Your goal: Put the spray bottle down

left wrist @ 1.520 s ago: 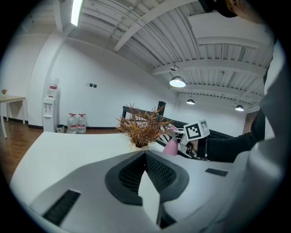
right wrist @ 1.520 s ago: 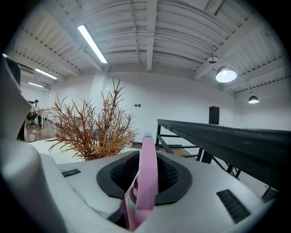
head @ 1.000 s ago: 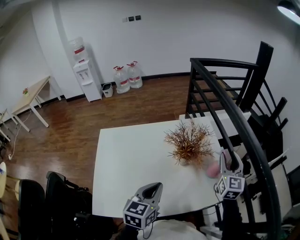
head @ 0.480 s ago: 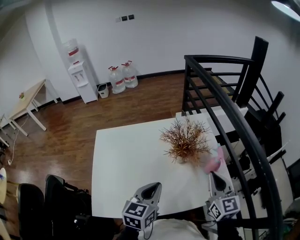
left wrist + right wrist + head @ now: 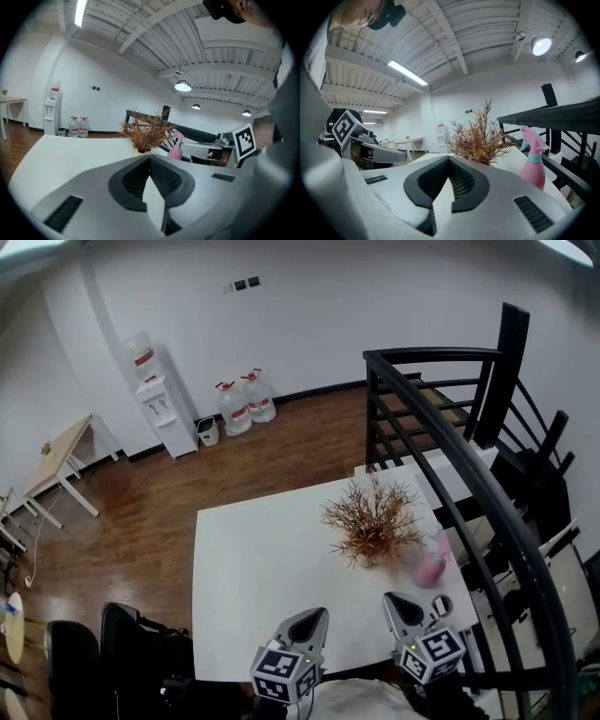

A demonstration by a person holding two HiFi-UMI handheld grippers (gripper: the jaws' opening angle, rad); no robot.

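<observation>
The pink spray bottle [image 5: 432, 564] stands upright on the white table [image 5: 253, 568], just right of the dried plant [image 5: 373, 527], with nothing holding it. My right gripper [image 5: 394, 601] hangs over the table's near edge, shut and empty, well short of the bottle. In the right gripper view the jaws [image 5: 449, 159] meet, with the spray bottle [image 5: 533, 161] ahead to the right and the plant [image 5: 478, 138] straight ahead. My left gripper [image 5: 314, 615] rests at the near edge, also shut and empty; its own view [image 5: 150, 158] shows the plant [image 5: 143, 133] and the bottle [image 5: 176, 149] beyond.
A black stair railing [image 5: 469, 465] curves along the table's right side. A small round object [image 5: 441, 606] sits near the table's right front corner. A water dispenser [image 5: 161, 404] and two water jugs [image 5: 246, 397] stand by the far wall. A black chair [image 5: 131, 652] is at lower left.
The right gripper let go of the spray bottle, closed its jaws and drew back left toward the near edge. The bottle stays standing by the plant. The left gripper held still.
</observation>
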